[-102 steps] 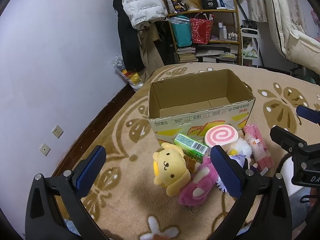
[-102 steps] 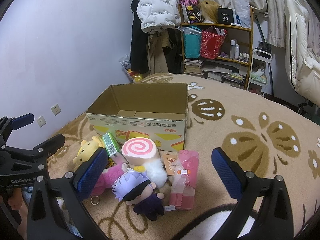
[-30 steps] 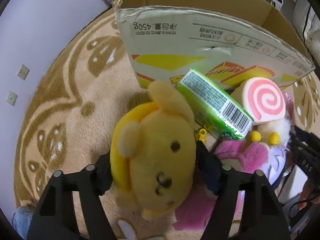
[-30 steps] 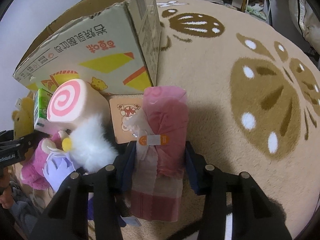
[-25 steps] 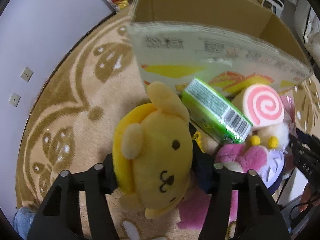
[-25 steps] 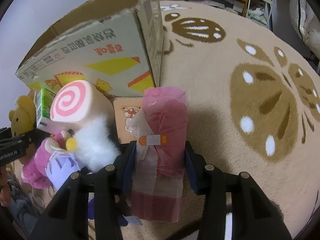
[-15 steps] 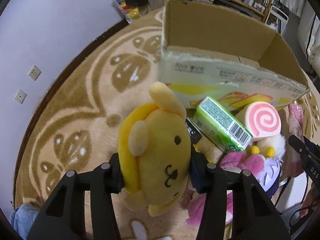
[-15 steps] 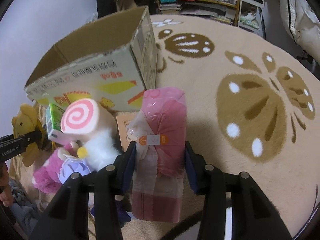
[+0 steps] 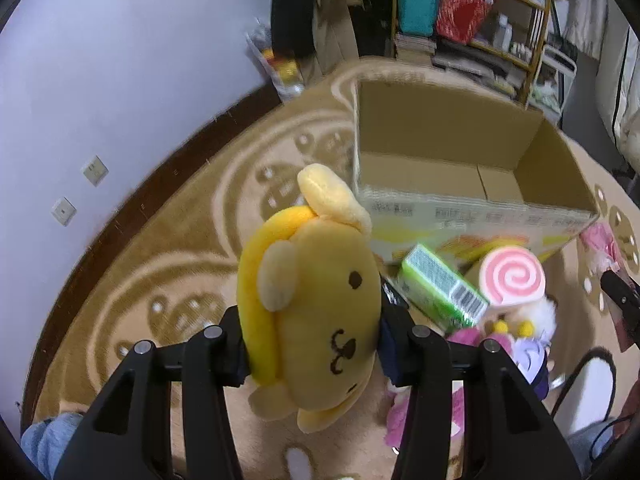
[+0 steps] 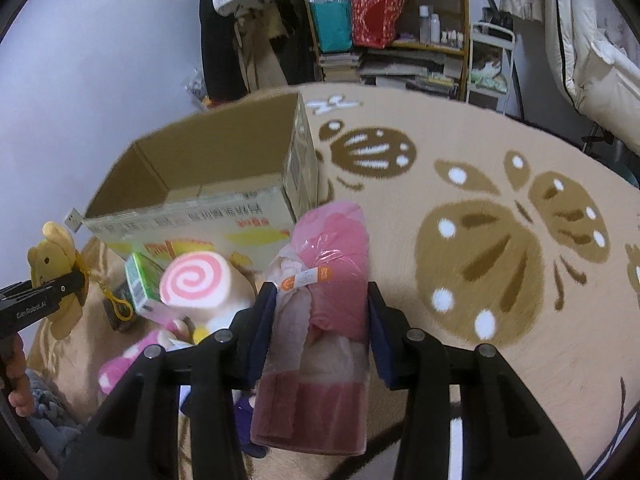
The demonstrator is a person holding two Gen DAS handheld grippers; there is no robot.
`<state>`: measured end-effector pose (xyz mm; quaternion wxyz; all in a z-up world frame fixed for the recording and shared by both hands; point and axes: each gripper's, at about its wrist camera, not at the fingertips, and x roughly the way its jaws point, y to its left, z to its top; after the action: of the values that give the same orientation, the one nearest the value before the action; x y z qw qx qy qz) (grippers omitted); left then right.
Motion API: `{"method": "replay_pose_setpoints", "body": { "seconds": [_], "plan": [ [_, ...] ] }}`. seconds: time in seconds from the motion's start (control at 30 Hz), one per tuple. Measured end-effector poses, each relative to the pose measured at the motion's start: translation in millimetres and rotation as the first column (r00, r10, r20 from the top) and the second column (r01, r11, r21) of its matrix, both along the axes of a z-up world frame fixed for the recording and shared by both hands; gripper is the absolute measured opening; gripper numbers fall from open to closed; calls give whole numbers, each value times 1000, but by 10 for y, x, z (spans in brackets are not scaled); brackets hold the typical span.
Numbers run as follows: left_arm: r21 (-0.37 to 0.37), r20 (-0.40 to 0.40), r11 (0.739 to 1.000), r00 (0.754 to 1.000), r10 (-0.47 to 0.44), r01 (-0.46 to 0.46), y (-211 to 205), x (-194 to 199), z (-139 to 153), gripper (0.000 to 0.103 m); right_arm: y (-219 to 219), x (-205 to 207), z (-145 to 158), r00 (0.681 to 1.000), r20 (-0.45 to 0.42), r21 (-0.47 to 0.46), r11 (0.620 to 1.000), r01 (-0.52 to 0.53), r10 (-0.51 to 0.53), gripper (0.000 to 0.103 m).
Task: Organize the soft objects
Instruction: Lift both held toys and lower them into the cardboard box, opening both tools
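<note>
The left hand-held gripper (image 9: pixel 312 336) pinches the yellow plush (image 9: pixel 312 300) across its head, pads sunk into both sides; the toy's long axis runs up and away from the fingers, ear toward the box (image 9: pixel 460 208). The right hand-held gripper (image 10: pixel 318 332) pinches the pink pack (image 10: pixel 320 320), a wrapped soft bundle, and its jaws are closing further on it; the pack's long axis lies along the fingers, its far end pointing at the box's near right corner. Both loads look clear of the rug (image 10: pixel 500 184).

Just beyond and between the two hands sits the rest of the heap on the rug: a green carton (image 9: pixel 440 292), a swirl cushion (image 9: pixel 512 278), a white fluffy toy (image 9: pixel 536 316) and a pink plush (image 10: pixel 132 356), all crowding the box's near wall. The box stands ahead of both grippers, open top up, apparently empty. It lies ahead and to the right of the left hand, ahead and to the left of the right hand, so neither is clearly nearer.

The move likely turns on clearing that near wall: each load must pass above the rim before going in. The interior is roomy, and the rug to the right is open. Behind the box a shelf (image 10: pixel 384 20) and hanging clothes are well apart.
</note>
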<state>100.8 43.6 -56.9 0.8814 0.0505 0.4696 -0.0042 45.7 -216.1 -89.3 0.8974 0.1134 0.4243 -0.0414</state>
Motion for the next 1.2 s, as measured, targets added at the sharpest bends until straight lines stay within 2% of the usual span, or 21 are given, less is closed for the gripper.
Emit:
{"method": "replay_pose_setpoints", "body": {
  "seconds": [0.1,0.13,0.17,0.3,0.43,0.73,1.0,1.2],
  "plan": [
    [0,56,1000,998,9,-9,33,-47,144,46,-11,-7,96,999,35,-1,1000,3,-3,37],
    [-1,70,1000,997,11,-11,45,-58,184,46,-5,-15,138,999,48,-4,1000,3,-3,21],
    [3,85,1000,996,15,-15,50,-73,227,46,9,-17,175,998,56,-10,1000,-1,2,17],
    [-3,105,1000,994,24,-24,93,-88,281,46,41,-13,185,998,56,5,999,-36,36,15],
    [-1,138,999,990,35,-35,109,-96,371,46,66,-14,199,998,57,-20,999,-30,31,15],
    [-9,285,1000,958,29,-28,111,22,765,46,-2,-79,572,980,198,-24,1000,14,-9,15],
    [0,334,1000,942,-20,21,-76,300,860,46,125,195,860,952,296,-72,996,-55,74,15],
    [5,361,997,929,-75,79,-293,483,890,47,223,477,831,948,292,-111,989,-102,131,15]
  ]
}}
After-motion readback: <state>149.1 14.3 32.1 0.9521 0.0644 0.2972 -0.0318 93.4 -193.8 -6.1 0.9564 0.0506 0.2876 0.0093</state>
